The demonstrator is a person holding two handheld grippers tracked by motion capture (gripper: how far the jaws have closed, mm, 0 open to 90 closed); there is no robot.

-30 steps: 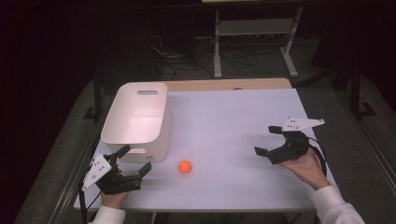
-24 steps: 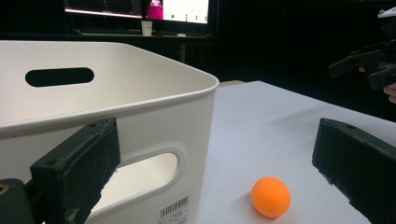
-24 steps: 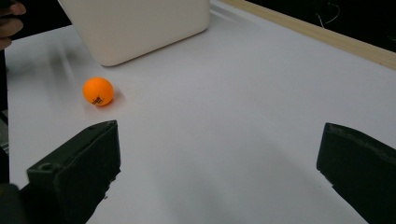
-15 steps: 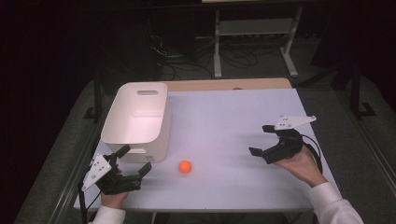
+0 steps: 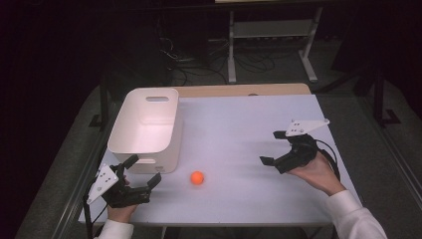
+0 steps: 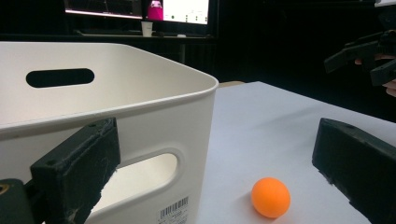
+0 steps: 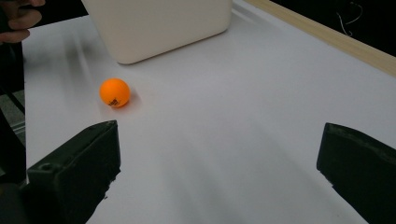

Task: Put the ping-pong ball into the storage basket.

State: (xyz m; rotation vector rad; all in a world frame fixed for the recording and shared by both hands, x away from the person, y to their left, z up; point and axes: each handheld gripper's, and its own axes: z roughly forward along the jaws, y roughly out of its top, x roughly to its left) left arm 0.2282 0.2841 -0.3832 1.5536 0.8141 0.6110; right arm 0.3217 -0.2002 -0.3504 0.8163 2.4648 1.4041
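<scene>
Right tongs (image 5: 271, 148) just slid in toward the orange ball (image 5: 197, 178), jaws wide apart. Ball's loose on the counter (image 5: 239, 124) beside the white bin (image 5: 144, 127). Left tongs (image 5: 144, 172) open too, parked nearby. Looks like a grab's coming.

You are working at a white table (image 5: 249, 124) with a wooden strip (image 5: 239, 90) along its far edge, lit brightly while the room around it is lying in darkness. A metal stand (image 5: 271, 37) and loose cables (image 5: 191, 69) are sitting on the dark floor beyond, and monitors (image 6: 140, 9) are glowing behind.
</scene>
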